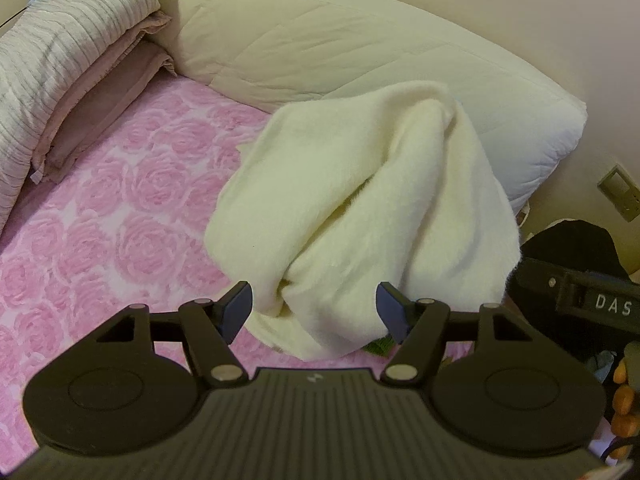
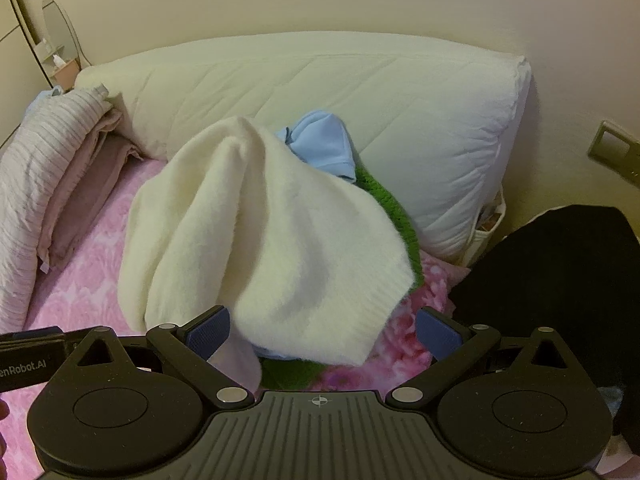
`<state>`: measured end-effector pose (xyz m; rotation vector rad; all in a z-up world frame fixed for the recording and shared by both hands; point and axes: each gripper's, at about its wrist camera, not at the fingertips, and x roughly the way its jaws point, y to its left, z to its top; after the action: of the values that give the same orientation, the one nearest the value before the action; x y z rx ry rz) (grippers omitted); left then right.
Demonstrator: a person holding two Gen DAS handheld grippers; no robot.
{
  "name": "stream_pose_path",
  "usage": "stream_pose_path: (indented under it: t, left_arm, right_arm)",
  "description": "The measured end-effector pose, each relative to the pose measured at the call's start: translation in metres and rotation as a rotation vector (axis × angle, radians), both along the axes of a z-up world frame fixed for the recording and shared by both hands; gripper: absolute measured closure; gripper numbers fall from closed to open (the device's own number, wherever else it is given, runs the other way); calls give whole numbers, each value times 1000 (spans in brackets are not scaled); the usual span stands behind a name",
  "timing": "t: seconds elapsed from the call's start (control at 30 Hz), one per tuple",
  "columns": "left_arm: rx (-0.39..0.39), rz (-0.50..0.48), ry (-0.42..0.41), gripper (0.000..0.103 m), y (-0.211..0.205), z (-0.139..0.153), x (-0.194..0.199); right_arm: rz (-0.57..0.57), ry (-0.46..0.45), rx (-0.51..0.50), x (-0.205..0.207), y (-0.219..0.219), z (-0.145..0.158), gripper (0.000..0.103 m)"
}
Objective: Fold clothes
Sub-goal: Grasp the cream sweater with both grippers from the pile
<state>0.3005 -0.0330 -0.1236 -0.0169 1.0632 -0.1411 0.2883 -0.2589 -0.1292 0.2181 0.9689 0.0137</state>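
Note:
A cream fuzzy sweater lies heaped on the pink rose bedspread. In the right wrist view the same sweater covers a green garment and a light blue garment. My left gripper is open just above the heap's near edge; a fold of the sweater sits between its blue pads, which do not press on it. My right gripper is open wide over the sweater's ribbed hem, its pads clear of the cloth.
A white quilted duvet is bunched along the wall behind the heap. A grey striped blanket and mauve pillows lie at the left. A black garment is at the right. A wall socket is on the wall.

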Motion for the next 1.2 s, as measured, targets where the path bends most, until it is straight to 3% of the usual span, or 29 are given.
stream_pose_path:
  t: [0.17,0.7,0.8,0.87,0.93,0.97,1.03,1.1,1.13,1.2]
  left_arm:
    - [0,-21,4,38,-9,-16,10]
    - [29,-140,-43,38,-58,-67,54]
    - [31,-143,-40,47,-59,-76,60]
    - [9,-134,-32,58,-55,-80,64]
    - [-17,-128,-22,72,-49,-83,68]
    - [-29,-125,-20,81,-45,-84,70]
    - [-54,-110,-18,83,-39,-85,71]
    - [-79,-102,-16,82,-35,-86,72]
    - [-82,-100,-14,77,-36,-88,72]
    - [-85,-86,-3,76,-37,-91,75]
  right_arm:
    - [-10,2,55,11,-11,-13,1]
    - [65,-22,103,59,-14,-57,4]
    - [84,-23,91,70,-9,-69,5]
    - [97,-6,91,77,-5,-78,13]
    - [106,28,100,83,-3,-89,36]
    - [110,49,107,86,-2,-95,41]
    - [115,64,130,88,-4,-101,67]
    - [123,66,141,89,-5,-105,72]
    - [131,60,132,90,-4,-104,72]
    - [139,56,117,91,-3,-105,72]
